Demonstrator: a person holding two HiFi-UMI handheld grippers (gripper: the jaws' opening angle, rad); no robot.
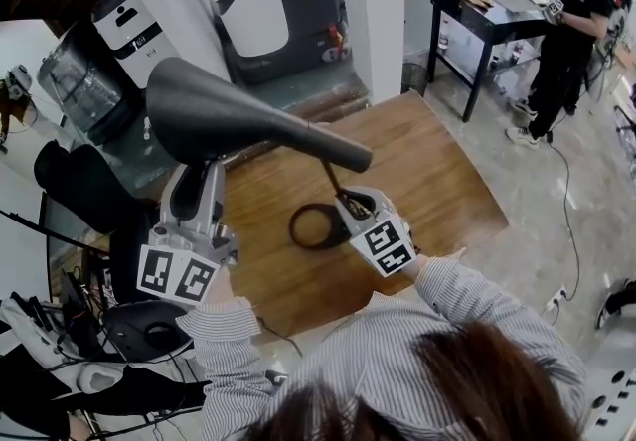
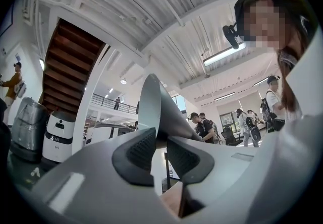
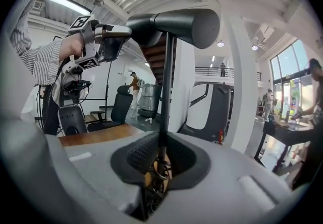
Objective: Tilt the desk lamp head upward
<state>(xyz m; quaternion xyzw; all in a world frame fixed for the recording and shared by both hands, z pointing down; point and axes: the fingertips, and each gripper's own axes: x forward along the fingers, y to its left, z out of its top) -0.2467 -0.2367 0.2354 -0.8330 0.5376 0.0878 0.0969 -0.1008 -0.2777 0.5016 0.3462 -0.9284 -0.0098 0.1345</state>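
A black desk lamp stands on the wooden table [image 1: 427,166]. Its cone-shaped head [image 1: 214,111] lies roughly level above a thin stem [image 1: 333,179] and a ring base [image 1: 316,226]. My left gripper [image 1: 202,168] reaches up from below and is shut on the wide rim of the head [image 2: 154,107], which sits between the pads [image 2: 136,153]. My right gripper [image 1: 351,203] is shut on the stem [image 3: 165,81] low down, just above the base. In the right gripper view the head [image 3: 174,23] hangs overhead with the left gripper [image 3: 121,34] clamped on its flared end.
A white pillar [image 1: 373,2] and a dark treadmill-like machine [image 1: 273,12] stand behind the table. A black office chair [image 1: 84,186] and a white robot [image 1: 129,27] are at the left. At the far right a person [image 1: 571,22] works at a black bench [image 1: 487,17].
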